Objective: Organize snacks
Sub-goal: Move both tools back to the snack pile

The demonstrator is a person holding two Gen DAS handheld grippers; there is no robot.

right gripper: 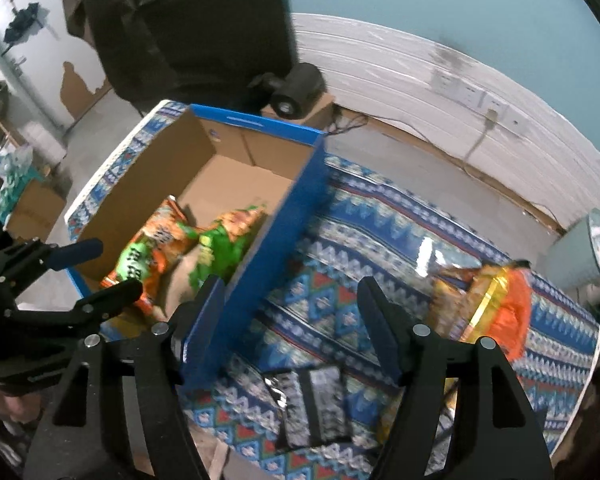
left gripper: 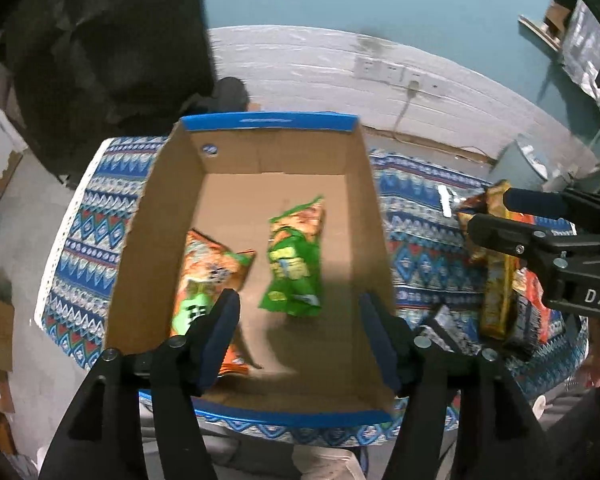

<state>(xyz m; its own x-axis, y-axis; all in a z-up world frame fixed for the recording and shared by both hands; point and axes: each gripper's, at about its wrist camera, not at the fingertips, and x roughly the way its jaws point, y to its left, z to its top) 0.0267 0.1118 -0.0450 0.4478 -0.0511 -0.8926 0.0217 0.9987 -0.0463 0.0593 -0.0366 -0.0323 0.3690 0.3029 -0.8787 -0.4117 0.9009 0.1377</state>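
A blue-rimmed cardboard box (left gripper: 168, 200) sits on the patterned cloth. Inside lie a green snack bag (left gripper: 296, 264) and an orange-green snack bag (left gripper: 208, 272); both also show in the right wrist view, the green bag (right gripper: 220, 248) and the orange bag (right gripper: 152, 248). My left gripper (left gripper: 300, 336) is open and empty above the box's near end. My right gripper (right gripper: 292, 320) is open and empty above the cloth beside the box wall (right gripper: 276, 240). Orange-yellow snack bags (right gripper: 496, 304) and a black-and-white packet (right gripper: 316, 404) lie on the cloth.
The table with the patterned cloth (right gripper: 380, 232) stands near a white wall with sockets (right gripper: 472, 96). A person in dark clothes (right gripper: 188, 20) stands behind the box. A grey bin (right gripper: 584, 248) is at the right. Cardboard boxes (right gripper: 36, 208) stand on the floor at left.
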